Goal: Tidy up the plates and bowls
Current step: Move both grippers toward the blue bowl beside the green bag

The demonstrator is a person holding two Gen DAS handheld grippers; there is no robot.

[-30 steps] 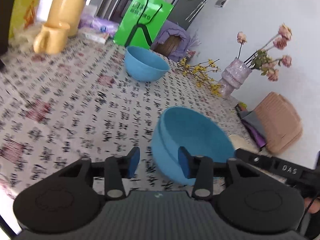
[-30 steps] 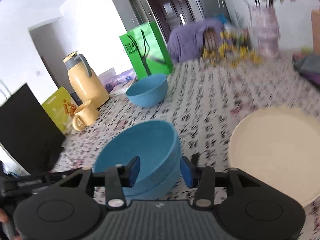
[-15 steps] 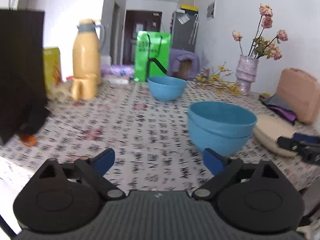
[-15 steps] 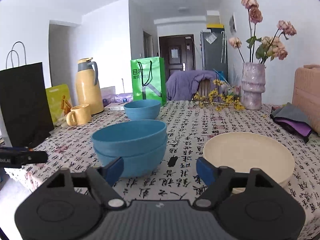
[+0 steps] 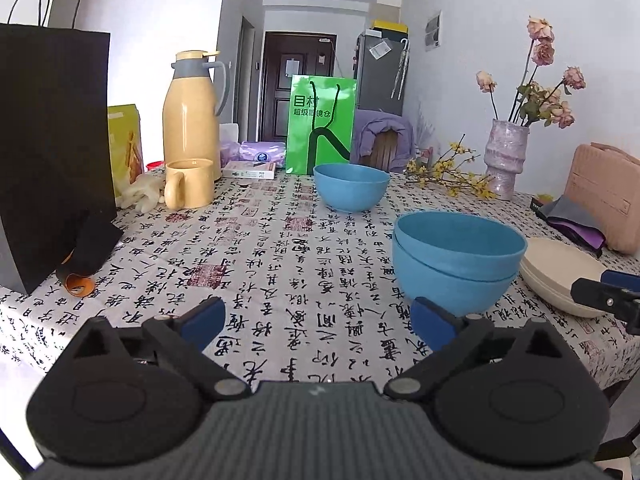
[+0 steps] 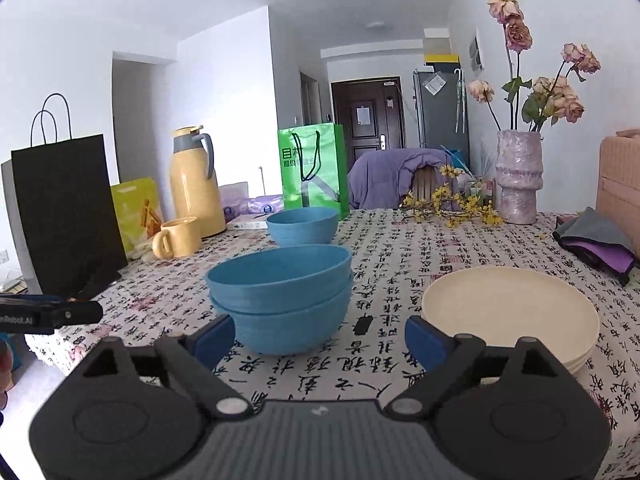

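A black bag (image 5: pixel 48 152) stands at the left edge of the desk (image 5: pixel 256 248), with a yellow flask (image 5: pixel 192 120) and a mug (image 5: pixel 190 189) beside it. A green bag (image 5: pixel 320 120) stands further back, and a single blue bowl (image 5: pixel 351 192) sits just in front of it. Nearer, two blue bowls are nested in a stack (image 6: pixel 280 292). Just right of the stack lie stacked cream plates (image 6: pixel 508 312). A vase (image 6: pixel 518 176) of dried roses stands at the far right. The left gripper (image 5: pixel 318 322) hovers over the near desk edge, fingers spread wide and holding nothing. The right gripper (image 6: pixel 318 340) is likewise wide open and empty, facing the gap between stack and plates.
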